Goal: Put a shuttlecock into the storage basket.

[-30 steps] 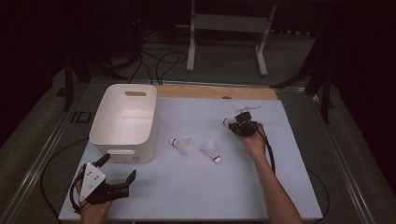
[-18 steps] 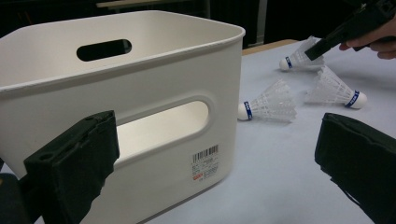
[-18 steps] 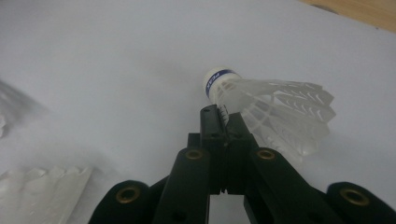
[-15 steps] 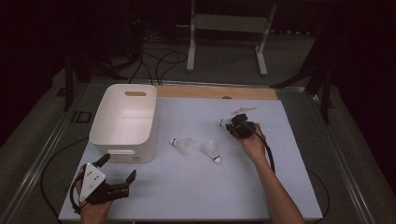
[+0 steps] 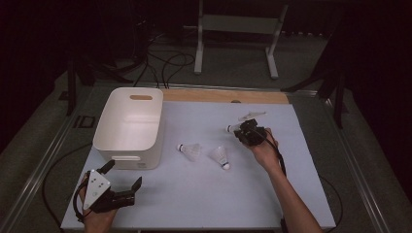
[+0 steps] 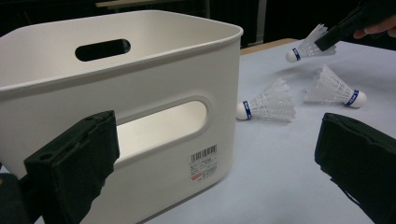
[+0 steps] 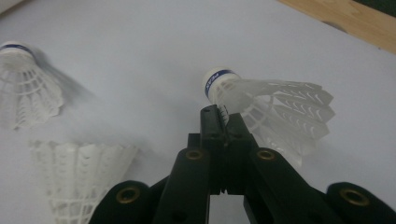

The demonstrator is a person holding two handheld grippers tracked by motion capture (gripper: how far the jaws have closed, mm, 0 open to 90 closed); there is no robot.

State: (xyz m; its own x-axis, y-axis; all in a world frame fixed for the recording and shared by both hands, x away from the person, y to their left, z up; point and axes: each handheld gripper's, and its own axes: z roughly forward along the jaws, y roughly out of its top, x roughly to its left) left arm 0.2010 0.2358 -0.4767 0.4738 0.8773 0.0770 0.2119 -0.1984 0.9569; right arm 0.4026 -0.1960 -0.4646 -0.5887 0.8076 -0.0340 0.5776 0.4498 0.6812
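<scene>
My right gripper point(image 5: 241, 130) is shut on a white shuttlecock point(image 7: 271, 109), pinching its feathers just behind the blue-banded cork and holding it a little above the white table. Two more shuttlecocks lie on the table to its left, one point(image 5: 190, 150) nearer the bin and one point(image 5: 219, 156) closer to my right hand. The left gripper view shows the same pair point(image 6: 271, 102) point(image 6: 334, 86), and the held shuttlecock point(image 6: 306, 46) beyond them. My left gripper point(image 5: 124, 174) rests open near the front left corner, facing the white bin point(image 5: 104, 124), with nothing between its jaws.
The bin's side wall point(image 6: 187, 70) has handle cut-outs and stands at the table's left. A wooden strip point(image 5: 223, 95) runs along the far edge. Cables and a metal stand point(image 5: 235, 24) lie on the floor beyond the table.
My right gripper has risen slightly and shifted a little left with the shuttlecock in its jaws. My left gripper has stayed where it was.
</scene>
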